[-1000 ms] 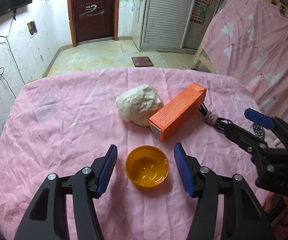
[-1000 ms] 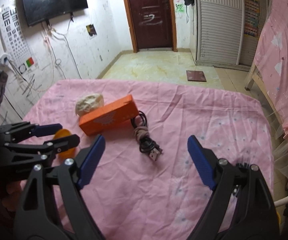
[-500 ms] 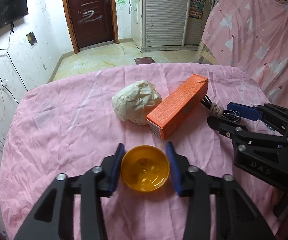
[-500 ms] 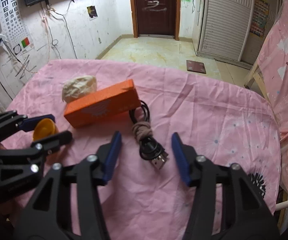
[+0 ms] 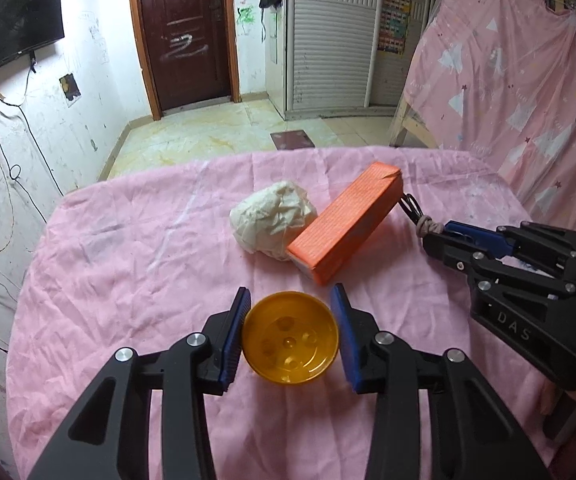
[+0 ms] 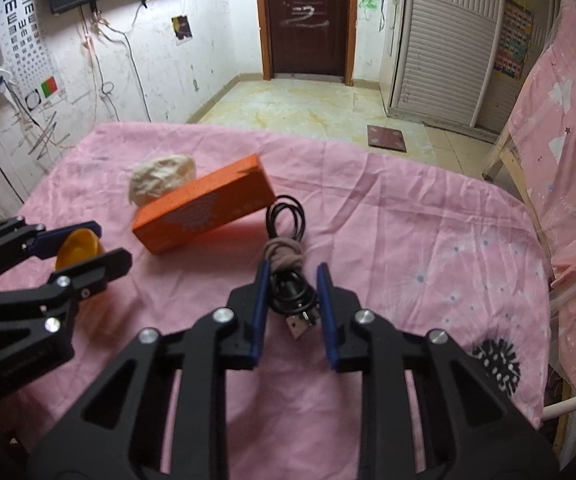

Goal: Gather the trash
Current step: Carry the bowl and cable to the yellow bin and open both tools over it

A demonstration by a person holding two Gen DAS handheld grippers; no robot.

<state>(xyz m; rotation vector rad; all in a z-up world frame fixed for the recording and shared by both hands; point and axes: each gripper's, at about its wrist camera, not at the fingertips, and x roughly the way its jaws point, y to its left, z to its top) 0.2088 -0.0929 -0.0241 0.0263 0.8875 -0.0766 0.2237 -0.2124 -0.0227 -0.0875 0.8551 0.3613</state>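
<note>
Pink wrinkled cloth covers the round desk (image 5: 120,264); a dark door, a white shuttered cabinet and a tiled floor are seen behind it.

Four things are noted on the cloth: a yellow cup (image 5: 290,338) near the front edge, a crumpled paper ball (image 5: 272,220) touching an orange box (image 5: 346,222), and a coiled black cable (image 6: 288,280) just to the right of the box.

Handling, as judged. The cup is taken to be thin plastic: light, smooth-walled, easily squashed or squirted out under a hard squeeze. A hold across its widest part, below the rim, is judged best. The cable is soft and limp, tied at its waist with a tan cord; the tied waist is the sensible hold, since loose loops and the plug would dangle. The paper ball is judged very light and compressible; the box stiff and flat-sided, best taken across its narrow width.

Left tool (image 5: 291,334): narrowed to about the cup's width, the blue pads (image 5: 235,334) set on either side of the cup wall. Contact appears made or nearly so; a firm hold cannot be confirmed.

Right tool (image 6: 293,312): closed down to a narrow gap around the cable bundle, the pads (image 6: 259,312) flanking the coils just below the knot. Whether the coils are pinched cannot be told. The plug is seen between the fingers.
</note>
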